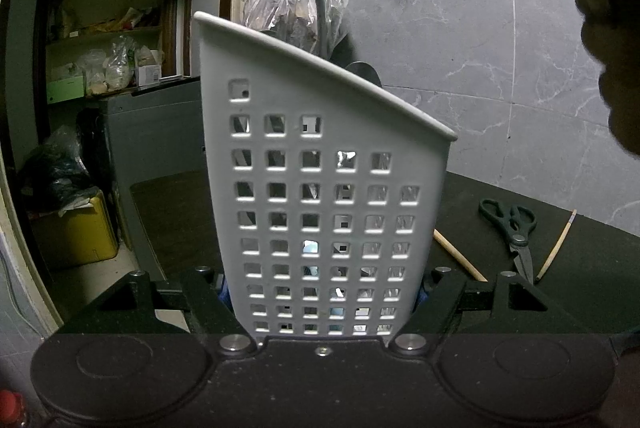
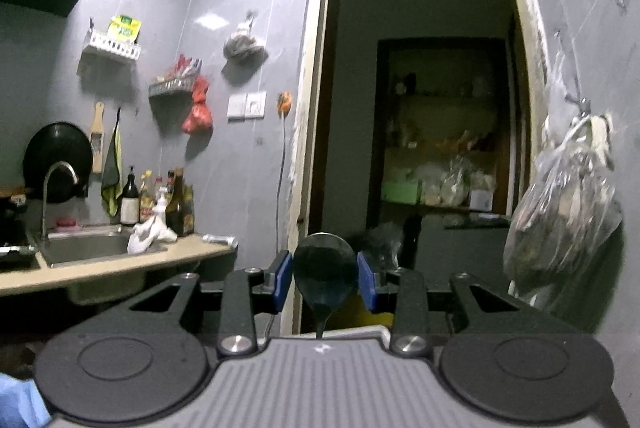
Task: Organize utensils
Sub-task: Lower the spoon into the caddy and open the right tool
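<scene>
Clamping the white perforated holder (image 1: 320,188) at its base, my left gripper (image 1: 324,312) hides the kitchen from me; only that view gives the dark table (image 1: 560,268), scissors (image 1: 514,228) and chopsticks (image 1: 460,254). My right gripper (image 2: 325,280) stands part open, a dark spoon (image 2: 325,268) between its blue pads (image 2: 282,280); contact unclear. Holder's contents unreadable.
</scene>
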